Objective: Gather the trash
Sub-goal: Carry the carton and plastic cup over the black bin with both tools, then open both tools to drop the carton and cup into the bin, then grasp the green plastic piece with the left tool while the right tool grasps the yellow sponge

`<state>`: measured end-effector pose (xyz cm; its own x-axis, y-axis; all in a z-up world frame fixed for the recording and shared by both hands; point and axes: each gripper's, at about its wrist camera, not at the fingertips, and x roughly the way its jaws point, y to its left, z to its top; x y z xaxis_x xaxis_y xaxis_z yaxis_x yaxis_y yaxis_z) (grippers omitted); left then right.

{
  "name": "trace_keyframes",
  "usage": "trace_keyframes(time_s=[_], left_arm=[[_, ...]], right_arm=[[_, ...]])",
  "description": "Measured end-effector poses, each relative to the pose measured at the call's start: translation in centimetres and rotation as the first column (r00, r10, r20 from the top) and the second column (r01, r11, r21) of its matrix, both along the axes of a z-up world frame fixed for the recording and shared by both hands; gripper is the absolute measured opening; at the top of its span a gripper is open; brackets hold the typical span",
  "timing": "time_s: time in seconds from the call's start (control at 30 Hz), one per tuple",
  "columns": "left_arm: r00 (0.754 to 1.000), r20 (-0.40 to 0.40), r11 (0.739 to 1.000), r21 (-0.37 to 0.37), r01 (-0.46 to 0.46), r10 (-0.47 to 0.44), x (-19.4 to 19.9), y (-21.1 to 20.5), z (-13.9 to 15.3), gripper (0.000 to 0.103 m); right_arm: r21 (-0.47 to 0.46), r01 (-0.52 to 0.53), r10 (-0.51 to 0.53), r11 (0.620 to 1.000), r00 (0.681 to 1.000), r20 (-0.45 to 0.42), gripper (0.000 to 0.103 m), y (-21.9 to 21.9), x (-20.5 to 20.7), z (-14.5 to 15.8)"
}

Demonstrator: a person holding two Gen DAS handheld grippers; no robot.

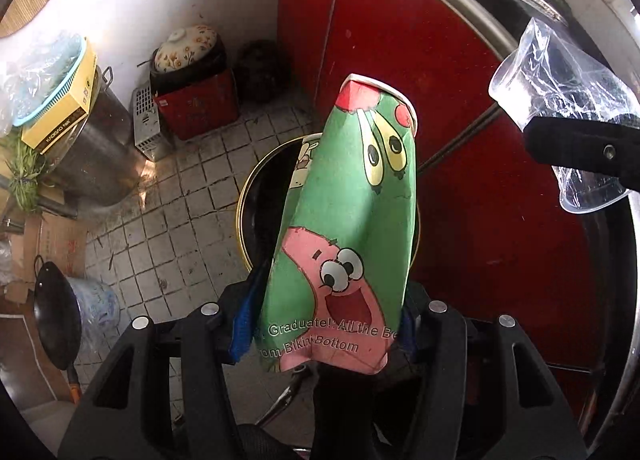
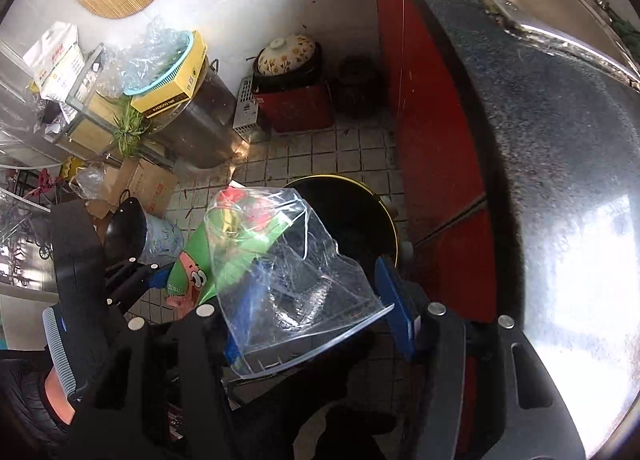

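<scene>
The left gripper (image 1: pixel 324 324) is clamped on a squashed paper cup (image 1: pixel 352 220) at frame centre, over the open bin (image 2: pixel 352 216) for dropping. The right gripper (image 2: pixel 320 312) likewise pinches a crushed clear plastic cup (image 2: pixel 288 268) beside it.

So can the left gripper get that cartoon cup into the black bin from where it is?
Probably yes. The left gripper holds the crushed cartoon cup right above the black bin, whose mouth looks open, with nothing between them.
</scene>
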<state>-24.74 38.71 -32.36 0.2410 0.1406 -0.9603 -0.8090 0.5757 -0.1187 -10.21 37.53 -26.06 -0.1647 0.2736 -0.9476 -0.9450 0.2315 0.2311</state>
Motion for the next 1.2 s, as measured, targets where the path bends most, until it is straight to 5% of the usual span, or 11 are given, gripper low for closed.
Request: trace_keyframes(time_s=[0.23, 0.3, 0.37, 0.73, 1.03, 1.2], left_arm=[[0.999, 0.034, 0.999, -0.046, -0.025, 0.027, -0.5, 2.1, -2.7, 0.054], [0.999, 0.042, 0.999, -0.044, -0.019, 0.020, -0.3, 2.2, -2.7, 0.076], [0.999, 0.047, 0.999, -0.037, -0.016, 0.018, -0.2, 2.1, -2.6, 0.087], [0.999, 0.051, 1.000, 0.002, 0.012, -0.012, -0.3, 1.0, -0.2, 0.089], [0.986, 0.069, 0.974, 0.180, 0.137, -0.152, 3.0, -2.5, 10.0, 0.096], [0.929, 0.103, 0.911, 0.261, 0.319, -0.355, 9.2, -7.5, 16.4, 0.096]], right_arm=[[-0.047, -0.017, 0.017, 0.999, 1.000, 0.004, 0.058, 2.5, 0.2, -3.6], [-0.047, -0.013, 0.013, 0.999, 1.000, 0.004, 0.066, 2.9, 0.4, -3.8], [-0.062, -0.006, 0.005, 0.998, 1.000, -0.022, 0.083, 3.2, 0.7, -4.1], [-0.023, -0.023, 0.021, 0.999, 0.998, -0.064, 0.086, 2.8, 0.4, -1.7], [0.173, 0.121, -0.119, 0.977, 0.993, -0.021, 0.089, -5.8, 4.3, 10.2], [0.266, 0.284, -0.319, 0.921, 0.943, 0.096, 0.091, -15.6, 9.0, 17.5]])
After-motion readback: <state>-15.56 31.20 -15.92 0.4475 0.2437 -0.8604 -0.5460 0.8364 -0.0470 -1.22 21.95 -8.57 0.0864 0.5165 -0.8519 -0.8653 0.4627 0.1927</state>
